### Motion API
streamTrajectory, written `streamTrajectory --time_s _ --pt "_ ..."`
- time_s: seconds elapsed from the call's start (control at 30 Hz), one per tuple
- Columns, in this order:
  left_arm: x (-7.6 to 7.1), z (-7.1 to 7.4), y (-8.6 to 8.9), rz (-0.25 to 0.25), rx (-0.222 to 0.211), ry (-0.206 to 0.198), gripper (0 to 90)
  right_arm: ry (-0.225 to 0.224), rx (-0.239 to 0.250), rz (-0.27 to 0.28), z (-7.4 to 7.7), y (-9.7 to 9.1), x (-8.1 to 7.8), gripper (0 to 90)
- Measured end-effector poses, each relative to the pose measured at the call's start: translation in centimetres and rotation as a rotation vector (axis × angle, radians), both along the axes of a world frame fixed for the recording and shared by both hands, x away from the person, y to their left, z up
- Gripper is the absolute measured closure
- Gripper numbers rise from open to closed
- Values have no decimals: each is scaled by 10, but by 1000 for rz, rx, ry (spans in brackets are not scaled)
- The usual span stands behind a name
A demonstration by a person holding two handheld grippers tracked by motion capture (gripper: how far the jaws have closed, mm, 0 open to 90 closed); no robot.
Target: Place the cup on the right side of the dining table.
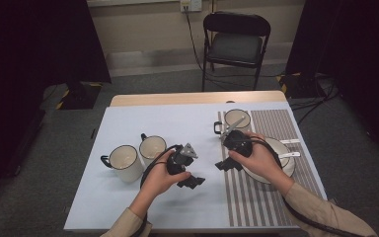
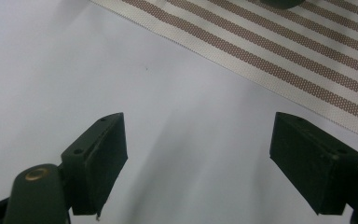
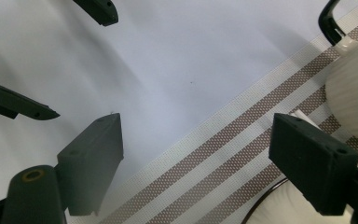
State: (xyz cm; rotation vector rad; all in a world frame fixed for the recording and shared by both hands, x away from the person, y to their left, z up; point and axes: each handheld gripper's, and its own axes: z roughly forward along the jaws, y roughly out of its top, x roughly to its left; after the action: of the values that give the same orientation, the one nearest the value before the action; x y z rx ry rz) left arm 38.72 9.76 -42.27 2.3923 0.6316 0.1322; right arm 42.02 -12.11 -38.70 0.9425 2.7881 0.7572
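The surface is covered in pale blue, with a striped mat laid over its right part. The widest open room lies across the near left and near middle, and along the far left stretch behind the mugs.

Two cream mugs with dark handles stand side by side at the left: the left mug and the middle mug, close together. A third mug stands at the far end of the mat, and a white plate lies on the mat's right side with pale utensils at its far edge.

The left hand comes in from the near edge and holds the left tool low over the bare middle, just right of the middle mug; its jaws are spread wide with nothing between them. The right hand reaches over the plate's left rim, holding the right tool above the mat's left edge, jaws likewise spread and empty. The two tools point toward each other, near but apart.
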Motion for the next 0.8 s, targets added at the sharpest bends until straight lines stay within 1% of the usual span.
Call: streamTrajectory --time_s 0.2,0.5,0.53,0.7,0.73,0.8 --pt "-2 -3 4 4 -3 5 185 6 15 14 -1 2 -4 169" --pt "-7 -5 11 6 -4 3 185 11 22 34 -2 6 -10 169" --pt "-7 -5 12 6 -9 7 185 9 24 33 -2 6 -10 169" --pt "-10 -4 13 4 -4 2 184 15 30 22 -4 5 -12 174" --pt "-11 -5 13 2 -11 1 184 17 35 24 -5 4 -13 173" --pt "-12 -5 14 2 -4 -1 184 15 39 21 -6 3 -14 173"
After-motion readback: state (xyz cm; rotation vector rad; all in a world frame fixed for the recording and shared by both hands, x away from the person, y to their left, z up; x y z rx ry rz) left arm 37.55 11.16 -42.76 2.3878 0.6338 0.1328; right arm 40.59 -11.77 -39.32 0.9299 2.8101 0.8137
